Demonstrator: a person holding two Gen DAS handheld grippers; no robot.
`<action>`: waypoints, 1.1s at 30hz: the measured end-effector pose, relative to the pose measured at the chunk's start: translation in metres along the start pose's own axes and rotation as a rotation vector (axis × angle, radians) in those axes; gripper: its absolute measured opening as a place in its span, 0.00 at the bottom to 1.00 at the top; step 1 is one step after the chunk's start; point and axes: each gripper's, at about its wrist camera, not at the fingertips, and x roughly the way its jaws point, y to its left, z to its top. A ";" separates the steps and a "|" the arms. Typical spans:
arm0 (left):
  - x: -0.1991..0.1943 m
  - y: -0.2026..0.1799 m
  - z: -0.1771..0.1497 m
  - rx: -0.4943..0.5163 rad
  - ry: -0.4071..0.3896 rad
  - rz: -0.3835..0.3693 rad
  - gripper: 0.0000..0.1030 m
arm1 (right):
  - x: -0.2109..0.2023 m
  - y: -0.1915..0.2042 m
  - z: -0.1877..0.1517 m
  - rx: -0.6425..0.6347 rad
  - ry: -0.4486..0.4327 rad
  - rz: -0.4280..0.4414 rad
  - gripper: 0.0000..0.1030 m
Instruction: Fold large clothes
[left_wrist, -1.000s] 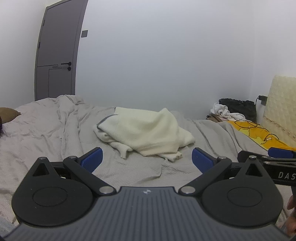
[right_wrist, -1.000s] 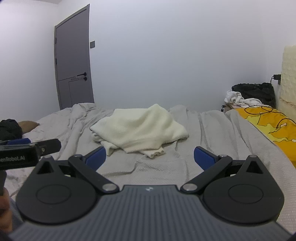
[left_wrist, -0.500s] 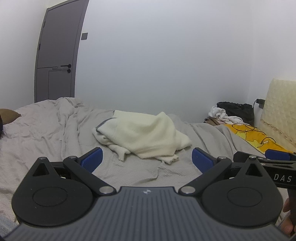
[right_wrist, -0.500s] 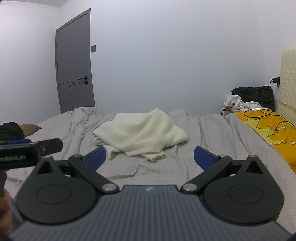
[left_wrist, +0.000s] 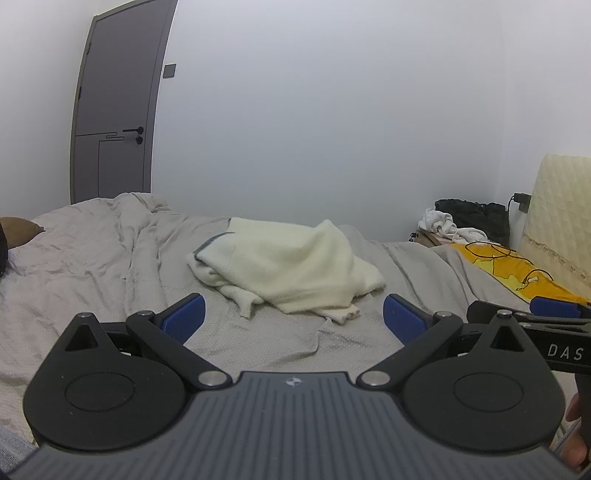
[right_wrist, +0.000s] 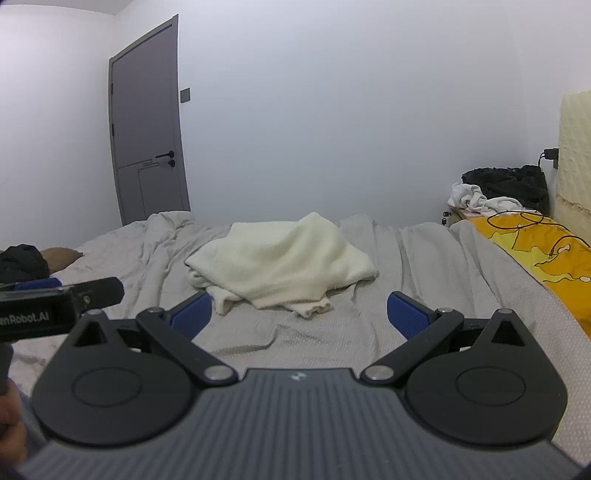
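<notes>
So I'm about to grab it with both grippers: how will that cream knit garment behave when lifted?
The cream knit garment lies crumpled in soft folds on the grey bedsheet, so it will likely hang floppy and sag between grips. Its fuzzy, thick look suggests some weight and little slip. Loose cuffs may trail.

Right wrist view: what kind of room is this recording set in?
Most likely a home bedroom: a bed with rumpled grey bedding, a cream garment crumpled on it, and a closed grey door in a plain white wall.
</notes>
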 end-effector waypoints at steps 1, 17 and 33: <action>0.001 0.000 0.001 0.000 0.002 0.000 1.00 | 0.000 0.000 0.000 0.000 0.002 0.000 1.00; 0.002 -0.001 0.003 0.005 0.015 -0.003 1.00 | 0.004 0.002 -0.001 -0.011 0.018 -0.003 1.00; 0.010 0.001 0.002 -0.005 0.028 -0.009 1.00 | 0.004 0.006 -0.001 -0.035 0.016 -0.008 1.00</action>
